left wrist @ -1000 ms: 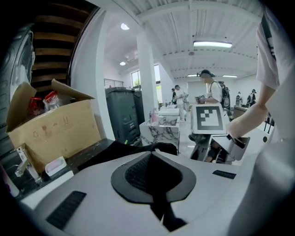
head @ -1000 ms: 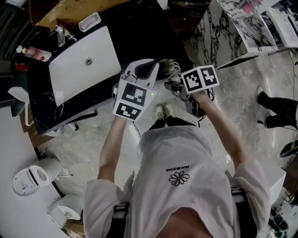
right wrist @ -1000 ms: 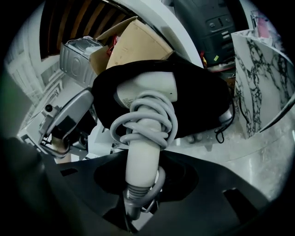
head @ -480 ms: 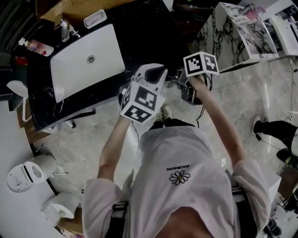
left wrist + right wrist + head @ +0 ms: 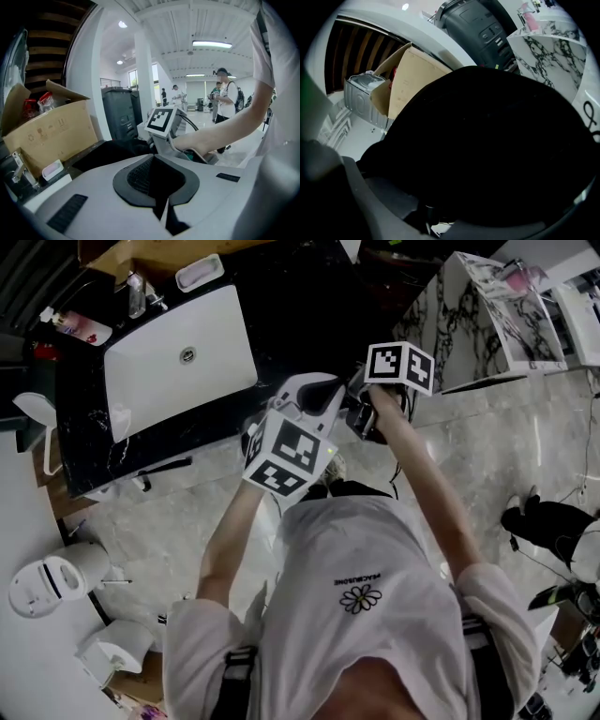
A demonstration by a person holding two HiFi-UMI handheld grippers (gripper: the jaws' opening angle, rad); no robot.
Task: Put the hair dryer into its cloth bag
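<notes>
Bagging seemed nearly done; left gripper [image 5: 314, 395] held its jaws pressed together, nothing visible between them; right gripper [image 5: 362, 416] was opening around the black cloth bag [image 5: 487, 140]; hair dryer unseen, perhaps inside; next, likely closing the bag's mouth.

Worn and carried, as we see ourselves from above:
- White short-sleeved T-shirt [image 5: 375, 549], with small dark lettering over a daisy print [image 5: 361, 597].
- Black straps [image 5: 239, 673] with pale bands, one at each side of our back.
- Dark trousers [image 5: 354, 487].
- Our left hand-held gripper [image 5: 317, 386] — grey-white shell, black slots, dark ribbed recess.
- Its cube [image 5: 286, 452] — black-and-white square markers.
</notes>
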